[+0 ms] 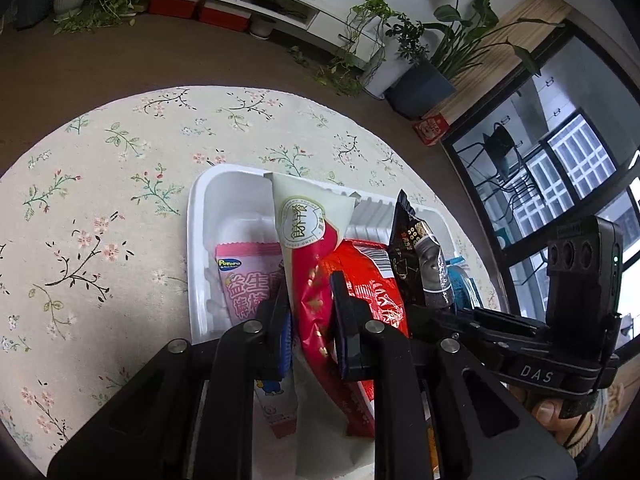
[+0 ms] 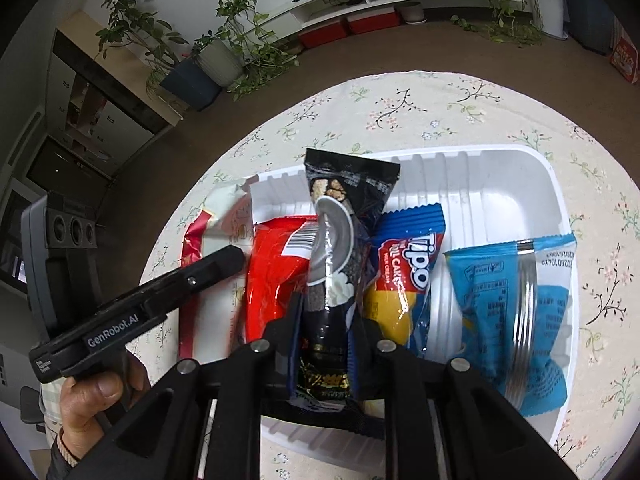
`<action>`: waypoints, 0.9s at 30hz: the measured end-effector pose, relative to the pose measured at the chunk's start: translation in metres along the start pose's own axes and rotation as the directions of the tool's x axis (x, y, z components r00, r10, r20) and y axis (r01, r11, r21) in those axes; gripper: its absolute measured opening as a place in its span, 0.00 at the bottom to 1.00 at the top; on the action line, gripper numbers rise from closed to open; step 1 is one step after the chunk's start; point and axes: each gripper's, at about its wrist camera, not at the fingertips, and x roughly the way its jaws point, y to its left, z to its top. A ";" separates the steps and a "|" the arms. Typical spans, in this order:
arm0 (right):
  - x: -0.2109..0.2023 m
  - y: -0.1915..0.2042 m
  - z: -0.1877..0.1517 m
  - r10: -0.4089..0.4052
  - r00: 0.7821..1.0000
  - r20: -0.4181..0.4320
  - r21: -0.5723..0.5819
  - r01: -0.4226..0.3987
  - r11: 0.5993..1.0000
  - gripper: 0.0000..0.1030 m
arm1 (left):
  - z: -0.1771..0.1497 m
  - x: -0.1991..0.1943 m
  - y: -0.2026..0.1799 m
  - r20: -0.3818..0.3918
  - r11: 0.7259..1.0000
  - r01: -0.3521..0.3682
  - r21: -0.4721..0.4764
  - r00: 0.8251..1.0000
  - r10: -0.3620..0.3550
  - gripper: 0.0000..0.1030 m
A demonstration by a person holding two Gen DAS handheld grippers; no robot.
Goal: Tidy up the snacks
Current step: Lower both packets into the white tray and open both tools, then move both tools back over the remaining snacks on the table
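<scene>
1. left wrist view: the left gripper is nearly closed, its blue-padded jaws pinching a red-and-white packet that stands up over the white tray.
2. right wrist view: the right gripper is closed to a narrow gap on a black packet; whether the pads are starting to let go cannot be told.
3. the tray sits on the round table's flowered cloth, near the table edge closest to the person.
4. contents: a pink packet lies against the tray's left wall in the left wrist view; a red packet lies in the middle; a blue tipo cake packet and a light-blue packet fill the side toward the tray's right wall in the right wrist view.
5. step in hand, as judged: setting both held packets into the tray.
6. to do it well, each packet goes down into a free lane beside its neighbours, its long side along the others.
7. jaws are best opened only once the packet's lower end rests on the tray floor or on a packet beneath.
8. the two grippers are close together; lifting straight up after release avoids dragging foil.
9. risk: a tall packet may tip over the tray's far rim.
</scene>
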 end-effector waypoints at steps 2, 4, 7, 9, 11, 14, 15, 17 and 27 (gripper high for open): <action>0.003 0.002 0.000 -0.015 1.000 0.001 -0.006 0.015 1.000 0.25 | 0.003 0.000 0.004 -0.001 1.000 -0.006 0.001 1.000 0.006 0.15; 0.002 0.001 0.000 -0.021 1.000 -0.001 -0.006 0.021 1.000 0.25 | 0.001 -0.001 0.003 -0.003 1.000 -0.014 0.007 1.000 0.014 0.15; -0.003 0.002 -0.002 -0.021 1.000 0.008 -0.007 0.022 1.000 0.35 | -0.006 -0.012 -0.002 0.009 0.999 -0.033 0.013 0.999 0.032 0.21; -0.007 0.003 -0.003 -0.018 1.000 0.021 -0.010 0.018 1.000 0.37 | -0.009 -0.022 -0.005 0.024 0.999 -0.041 0.019 0.999 0.041 0.35; -0.011 0.005 -0.004 -0.025 0.999 0.033 -0.020 0.026 0.999 0.38 | -0.010 -0.026 -0.007 0.034 0.999 -0.045 0.031 0.998 0.044 0.60; -0.017 0.008 -0.006 -0.030 0.999 0.040 -0.031 0.031 0.999 0.38 | -0.011 -0.030 -0.012 0.039 0.998 -0.041 0.046 0.998 0.039 0.60; -0.019 0.009 -0.007 -0.032 0.999 0.042 -0.035 0.034 0.999 0.38 | -0.011 -0.033 -0.013 0.044 0.998 -0.040 0.048 0.998 0.037 0.60; -0.023 0.011 -0.009 -0.033 0.998 0.048 -0.039 0.035 0.999 0.38 | -0.012 -0.037 -0.014 0.052 0.998 -0.040 0.052 0.998 0.037 0.60; -0.060 -0.002 -0.019 0.054 0.989 0.138 0.055 -0.062 0.997 0.77 | -0.031 -0.083 -0.015 0.124 0.996 -0.045 0.073 0.992 0.036 0.98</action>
